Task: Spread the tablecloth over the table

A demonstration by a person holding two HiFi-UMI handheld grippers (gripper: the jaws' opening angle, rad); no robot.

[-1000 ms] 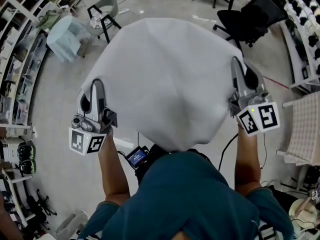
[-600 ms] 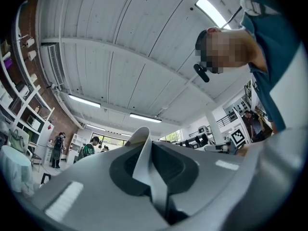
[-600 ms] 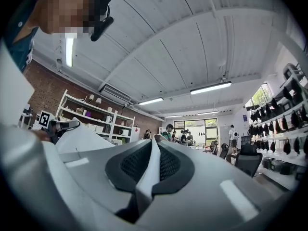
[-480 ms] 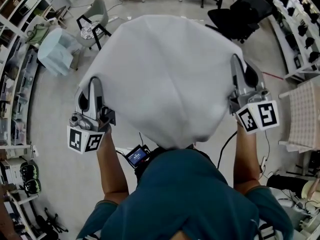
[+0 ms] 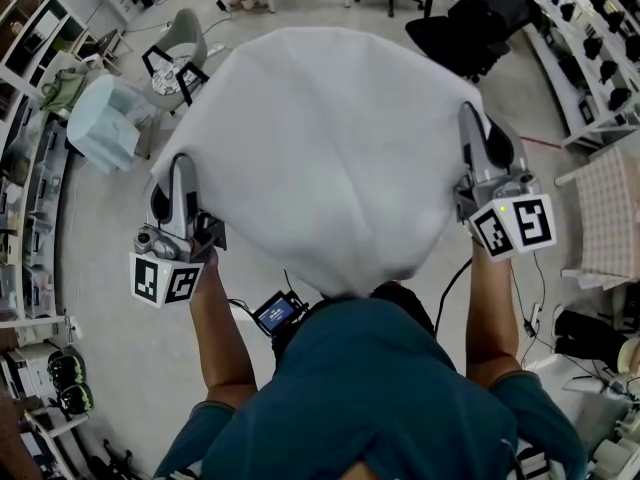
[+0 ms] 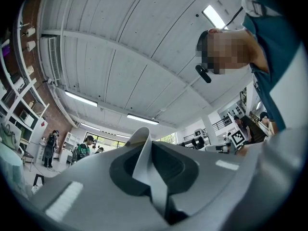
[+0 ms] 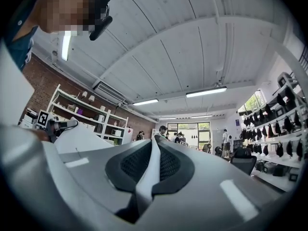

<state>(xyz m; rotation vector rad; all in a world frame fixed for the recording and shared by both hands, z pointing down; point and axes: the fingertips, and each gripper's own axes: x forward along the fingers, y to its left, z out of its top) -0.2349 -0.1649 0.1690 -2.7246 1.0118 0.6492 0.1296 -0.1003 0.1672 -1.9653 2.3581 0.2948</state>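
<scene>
A white tablecloth (image 5: 330, 148) billows wide in the air in front of me, stretched between both grippers and hiding whatever lies beneath it. My left gripper (image 5: 178, 166) is shut on the cloth's left edge. In the left gripper view a folded strip of cloth (image 6: 143, 153) rises out of the closed left gripper (image 6: 154, 179). My right gripper (image 5: 467, 116) is shut on the right edge. In the right gripper view a thin cloth (image 7: 154, 160) fold stands up from the closed right gripper (image 7: 147, 184). No table shows in any view.
Black office chairs (image 5: 470, 23) stand at the far right and a grey chair (image 5: 182, 48) at the far left, beside a pale blue covered thing (image 5: 105, 118). Shelves (image 5: 30, 178) line the left wall. A white grid rack (image 5: 605, 218) stands at the right. People stand far off.
Both grippers have carried the cloth forward across the room, and the floor and chairs have slid back and left under it. The cloth stays ballooned and both grips hold.
</scene>
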